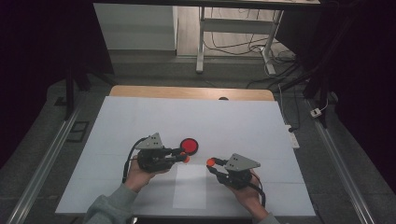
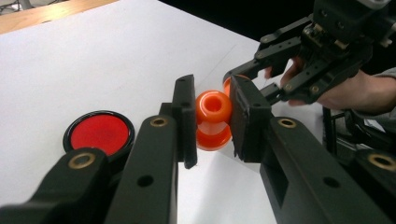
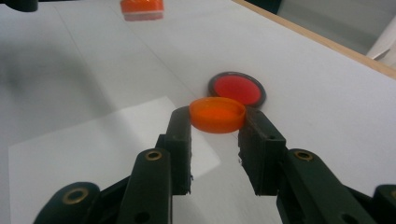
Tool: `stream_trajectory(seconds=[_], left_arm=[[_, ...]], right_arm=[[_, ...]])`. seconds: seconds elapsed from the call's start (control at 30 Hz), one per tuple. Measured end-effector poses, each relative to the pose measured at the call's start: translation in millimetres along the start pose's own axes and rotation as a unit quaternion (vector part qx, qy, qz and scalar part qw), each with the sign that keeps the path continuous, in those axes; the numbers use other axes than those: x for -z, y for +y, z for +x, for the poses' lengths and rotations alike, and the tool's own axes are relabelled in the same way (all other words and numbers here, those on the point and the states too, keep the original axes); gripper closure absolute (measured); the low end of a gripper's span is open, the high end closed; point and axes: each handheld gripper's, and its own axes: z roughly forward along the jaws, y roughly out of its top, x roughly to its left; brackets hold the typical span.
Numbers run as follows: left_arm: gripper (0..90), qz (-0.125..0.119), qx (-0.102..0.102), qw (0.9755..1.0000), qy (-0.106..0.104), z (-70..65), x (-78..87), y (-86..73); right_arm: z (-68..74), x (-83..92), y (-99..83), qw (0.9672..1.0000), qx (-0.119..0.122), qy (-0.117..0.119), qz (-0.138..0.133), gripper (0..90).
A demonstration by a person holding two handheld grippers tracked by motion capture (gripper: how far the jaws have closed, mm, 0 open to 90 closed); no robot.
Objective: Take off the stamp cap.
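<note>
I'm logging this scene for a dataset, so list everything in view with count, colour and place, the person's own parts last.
orange bottle: 1, orange, held off the table between the left tool's jaws
orange cap: 1, orange, clamped at the tips of the right tool's jaws
red disc: 1, red with a black rim, flat on the sheet beside the left tool
white sheet: 1, white, covering the table
table: 1, wood edge at the far side
desk frame: 1, white, on the floor beyond the table
left tool: 1, black, shut on the bottle
right tool: 1, black, shut on the cap
hands: 2, entering from the bottom
</note>
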Motion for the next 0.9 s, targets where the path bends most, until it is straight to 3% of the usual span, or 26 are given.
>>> stream_trajectory(seconds=[0.57,0.9], left_arm=[[73.4,0.004,-0.005,0.9999,0.009,1.2,2.7,-0.4],[73.4,0.002,-0.004,0.9999,0.016,3.1,5.6,-0.6]], right_arm=[[-18.3,35.3,-22.4,0.9991,-0.023,-0.037,0.001,64.9],[-31.4,63.2,-40.3,0.9962,-0.048,-0.073,0.005,64.8]])
